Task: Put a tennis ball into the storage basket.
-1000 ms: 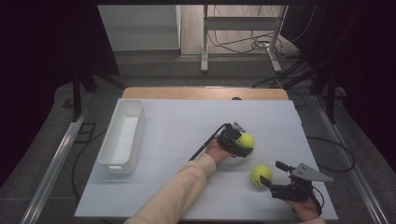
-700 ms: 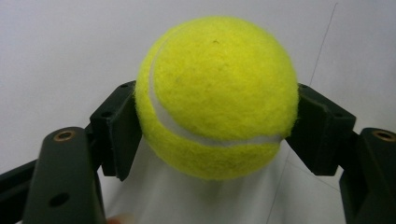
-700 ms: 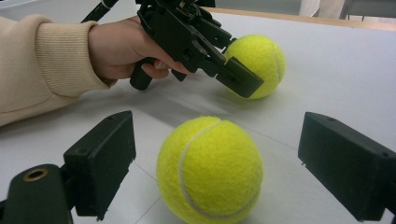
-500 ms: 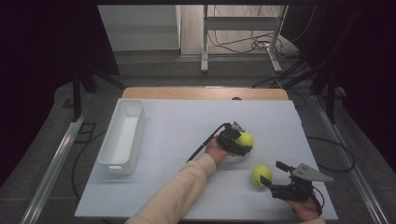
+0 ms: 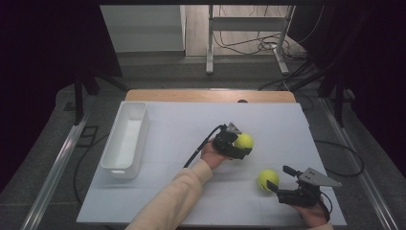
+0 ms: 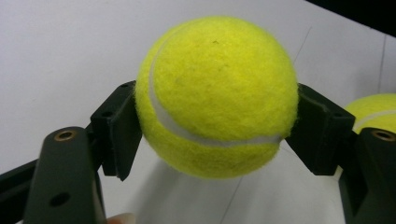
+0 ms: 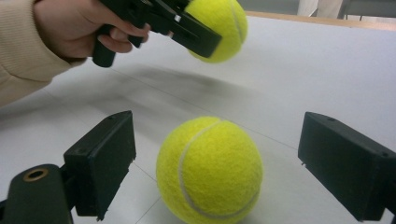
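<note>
Two tennis balls on this rig, one per gripper. First tennis ball (image 6: 217,95) is pinched in the left gripper (image 5: 238,144): both pads press its sides, seam running across the front. It is lifted clear of the table (image 5: 182,124), with its shadow on the sheet underneath in the right gripper view. Left jaws have just closed onto it; frames show the ball squarely between them.

Second tennis ball (image 7: 209,169) sits on the table between the right gripper (image 5: 279,178) jaws, but the pads stand spread, gaps visible on both sides, no contact. In the high view it lies just ahead of that gripper's tips, toward the left hand. The held ball hangs farther off and above it, up and beyond the free ball as the right gripper looks.

One white bin (image 5: 125,137), long and narrow, sits well apart on the far side of the left gripper, away from both balls. One black cable (image 5: 201,146) trails from the left gripper back along the sleeve (image 5: 177,194). Grey three-cornered plate (image 5: 320,177) rides on top of the right gripper.

Nothing lies between the held ball and the bin; the table surface between is bare white sheet. Wooden table edge (image 5: 210,95) runs along the far side; cables and a stand leg lie on the floor beyond.
</note>
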{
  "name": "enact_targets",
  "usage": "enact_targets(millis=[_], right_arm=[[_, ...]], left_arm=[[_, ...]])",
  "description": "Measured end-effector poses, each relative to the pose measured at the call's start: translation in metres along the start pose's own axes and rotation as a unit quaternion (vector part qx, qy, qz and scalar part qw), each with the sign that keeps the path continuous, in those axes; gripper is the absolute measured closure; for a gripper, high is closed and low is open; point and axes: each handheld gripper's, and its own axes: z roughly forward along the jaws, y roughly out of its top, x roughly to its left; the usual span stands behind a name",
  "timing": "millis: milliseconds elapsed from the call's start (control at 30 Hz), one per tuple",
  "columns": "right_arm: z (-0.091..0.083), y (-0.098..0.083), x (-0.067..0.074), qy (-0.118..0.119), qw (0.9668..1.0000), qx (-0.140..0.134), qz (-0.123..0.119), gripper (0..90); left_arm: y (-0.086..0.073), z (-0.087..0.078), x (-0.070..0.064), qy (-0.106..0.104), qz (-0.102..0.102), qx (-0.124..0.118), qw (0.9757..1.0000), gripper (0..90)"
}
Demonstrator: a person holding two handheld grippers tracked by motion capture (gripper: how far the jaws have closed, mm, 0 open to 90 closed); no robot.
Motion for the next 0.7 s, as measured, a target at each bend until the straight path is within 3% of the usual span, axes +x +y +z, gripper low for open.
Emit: enact_targets(millis=[567, 700], right_arm=[[0.001, 0.001, 0.001, -0.002, 1.0, 0.0, -0.001, 11.6], [0.001, 0.001, 0.002, -0.002, 1.0, -0.001, -0.001, 11.6]], left_arm=[[-0.015, -0.035, 0.004, 0.002, -0.014, -0.012, 0.9998, 26.8], [-0.017, -0.042, 0.005, 0.001, -0.009, -0.011, 0.9999, 26.8]])
